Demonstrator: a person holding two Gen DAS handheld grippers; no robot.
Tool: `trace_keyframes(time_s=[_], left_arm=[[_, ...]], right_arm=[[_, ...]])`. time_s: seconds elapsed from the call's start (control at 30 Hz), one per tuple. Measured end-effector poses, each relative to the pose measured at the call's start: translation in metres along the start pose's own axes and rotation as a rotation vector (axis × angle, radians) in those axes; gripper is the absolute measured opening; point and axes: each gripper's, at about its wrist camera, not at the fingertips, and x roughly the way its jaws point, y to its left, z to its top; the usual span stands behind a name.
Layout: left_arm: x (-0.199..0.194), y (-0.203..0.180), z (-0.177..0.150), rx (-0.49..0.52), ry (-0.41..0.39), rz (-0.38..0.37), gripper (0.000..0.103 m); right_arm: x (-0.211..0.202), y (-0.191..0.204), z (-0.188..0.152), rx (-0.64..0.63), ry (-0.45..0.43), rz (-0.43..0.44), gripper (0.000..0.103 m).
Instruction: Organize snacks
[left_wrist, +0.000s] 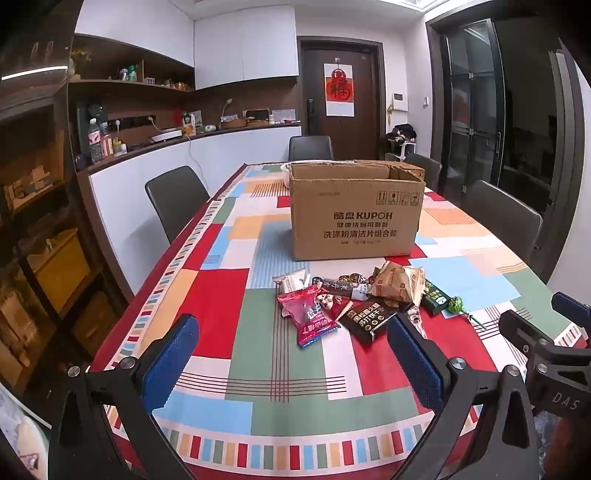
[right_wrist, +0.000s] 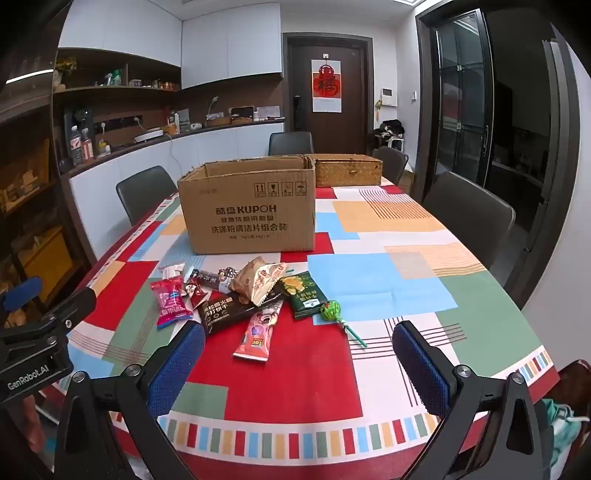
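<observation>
We hold our left gripper (left_wrist: 291, 363) and our right gripper (right_wrist: 299, 363) above the near edge of the patchwork-patterned tablecloth (right_wrist: 388, 280), each with its blue-padded fingers spread wide and nothing between them. The snacks lie in a loose heap mid-table: a red crinkled packet (left_wrist: 308, 317), a black flat biscuit packet (right_wrist: 229, 312), a tan paper-wrapped pastry (right_wrist: 258, 282), a dark green chip packet (right_wrist: 304, 293), a pink wrapped bar (right_wrist: 256, 332) and a green lollipop (right_wrist: 330, 310). Just behind the heap stands the open brown cardboard box (left_wrist: 354, 214), with a woven straw basket (right_wrist: 347, 170) beyond it.
</observation>
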Motion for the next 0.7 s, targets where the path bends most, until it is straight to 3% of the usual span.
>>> trace_keyframes(time_s=[0.7], left_arm=[[0.0010, -0.0007, 0.0007, -0.005, 0.011, 0.006, 0.103]], right_arm=[[0.0005, 0.0021, -0.0012, -0.003, -0.003, 0.005, 0.103]])
